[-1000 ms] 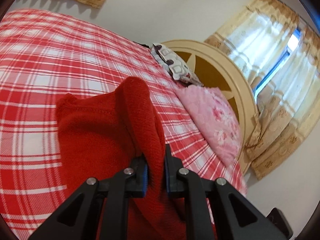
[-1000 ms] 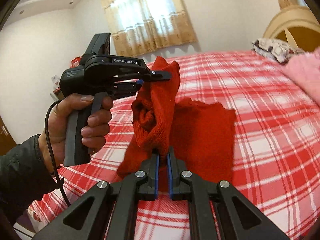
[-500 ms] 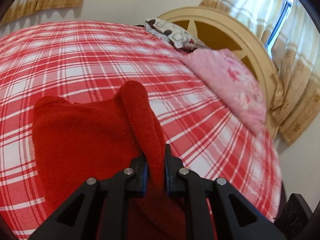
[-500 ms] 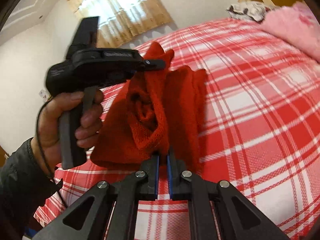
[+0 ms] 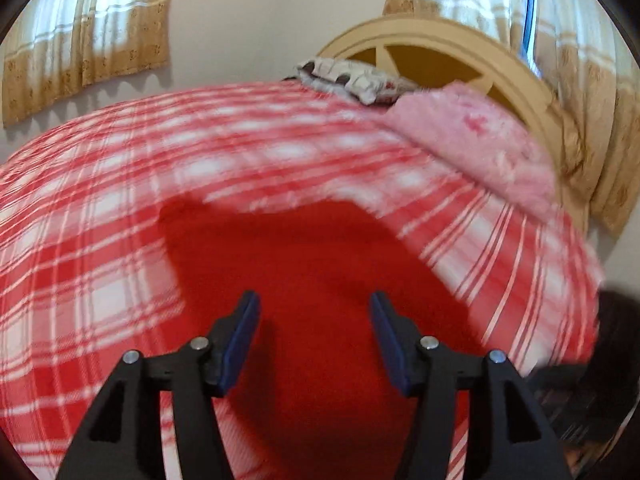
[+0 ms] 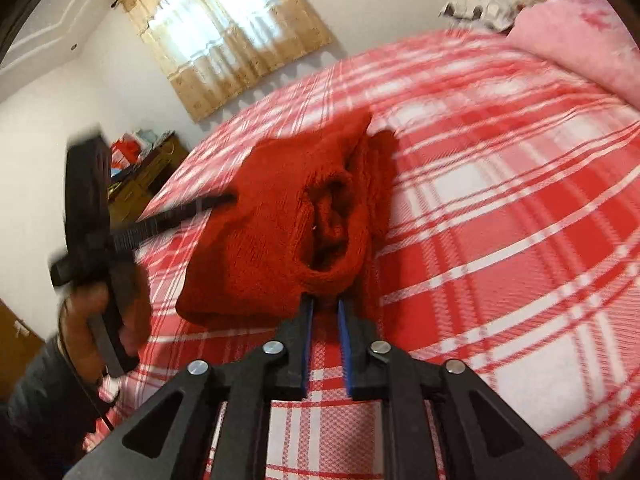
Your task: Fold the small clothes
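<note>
The red knitted sweater (image 6: 280, 216) lies on the bed (image 6: 500, 184), on the red-and-white plaid bedspread, folded into a thick bundle with layered edges along its right side. An opening with a ribbed rim, collar or cuff cannot be told, gapes toward the right wrist camera.

Right claw (image 6: 323, 312): jaws have just been opening and now stand slightly apart. The blue pads flank the near hem of the sweater; no pad presses on it, and nothing is gripped.

Left claw (image 5: 314, 320): jaws have just been opening and now stand wide apart above the sweater (image 5: 312, 280). The knit shows between the fingers, but they do not clamp it.

Limits of view:
- The left wrist view is motion-blurred; the sweater reads only as a flat red patch, with no fold or knit detail.
- In the right wrist view the left claw (image 6: 224, 200) is a blurred dark streak; its tip reaches the sweater's left edge, and contact cannot be confirmed.
- The sweater's near edge is cut off behind the claw fingers in both views.

Only the right wrist view shows the person's left hand (image 6: 88, 320) on the tool handle, a dark sleeve, and the folded layers. Only the left wrist view shows the rounded headboard (image 5: 460, 52) in full. Both show the pink pillow (image 5: 480, 148).
</note>
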`<state>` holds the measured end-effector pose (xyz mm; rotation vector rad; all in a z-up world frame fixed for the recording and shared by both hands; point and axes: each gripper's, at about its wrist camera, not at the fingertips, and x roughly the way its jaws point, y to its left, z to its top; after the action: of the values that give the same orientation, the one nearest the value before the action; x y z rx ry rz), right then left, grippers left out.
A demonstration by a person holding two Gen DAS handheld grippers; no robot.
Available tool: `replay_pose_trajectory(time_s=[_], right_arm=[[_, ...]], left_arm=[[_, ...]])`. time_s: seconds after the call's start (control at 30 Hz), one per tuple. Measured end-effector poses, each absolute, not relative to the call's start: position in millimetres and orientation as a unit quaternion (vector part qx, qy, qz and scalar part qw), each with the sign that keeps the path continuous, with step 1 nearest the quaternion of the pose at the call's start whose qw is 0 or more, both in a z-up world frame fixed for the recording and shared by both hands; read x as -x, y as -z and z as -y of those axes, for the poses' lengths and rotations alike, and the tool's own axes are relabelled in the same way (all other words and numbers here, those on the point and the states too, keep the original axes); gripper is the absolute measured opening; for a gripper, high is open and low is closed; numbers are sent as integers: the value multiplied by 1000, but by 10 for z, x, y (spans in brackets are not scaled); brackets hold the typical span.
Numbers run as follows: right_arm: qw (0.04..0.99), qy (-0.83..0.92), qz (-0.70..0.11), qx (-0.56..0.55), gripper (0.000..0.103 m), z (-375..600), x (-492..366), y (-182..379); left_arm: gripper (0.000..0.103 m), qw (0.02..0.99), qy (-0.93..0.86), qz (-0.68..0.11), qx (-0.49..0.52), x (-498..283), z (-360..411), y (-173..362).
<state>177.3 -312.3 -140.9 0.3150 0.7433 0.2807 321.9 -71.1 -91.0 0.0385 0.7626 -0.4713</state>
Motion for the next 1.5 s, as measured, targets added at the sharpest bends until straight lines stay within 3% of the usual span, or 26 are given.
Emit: replay_pose_trajectory(time_s=[0.07,0.2,0.33,0.37,0.4,0.43,0.6,0.83,1.0,1.13,1.27,1.5], right_arm=[[927,-132,-319,-150,62,3161,-1704,1244],[931,-127,-318,-131,62,3085,-2018,1013],[902,-134,-380,-155,61,3005,-2705,1097],[894,-135,-395,-162,52,2993,-2840,1158],[885,-140,-411,-165,27,2980,-2959,1224],[879,-137,-428,-163,18,2975,-3052,1300],[884,-108,-416,-186,15,3162,-2927,1424],[898,-83,-403,-153,16,3076,-3040,1286],[924,-110,-354,-93,42,2721,-3166,905],[898,-190,-384,-100,42,2525,-3430,934],[870,-157,-447,-137,40,2706,-3749,1385],[885,-161,-416,-131,39,2754,-3591,1256]], left_arm=[[60,903,217,-370,-29,-3126,652,1012],[68,908,216,-357,-15,-2995,515,1101],[68,907,221,-359,0,-3022,528,1154],[69,908,220,-356,-1,-3022,538,1162],[71,909,219,-354,-2,-3031,551,1168],[73,911,217,-352,-4,-3019,546,1174],[84,914,213,-346,7,-2987,477,1220],[93,906,223,-361,-4,-3005,550,1296],[100,904,215,-370,13,-3040,493,1331],[102,905,208,-372,8,-3025,522,1345],[103,904,209,-372,8,-3022,518,1346],[103,901,217,-373,48,-3051,399,1357]])
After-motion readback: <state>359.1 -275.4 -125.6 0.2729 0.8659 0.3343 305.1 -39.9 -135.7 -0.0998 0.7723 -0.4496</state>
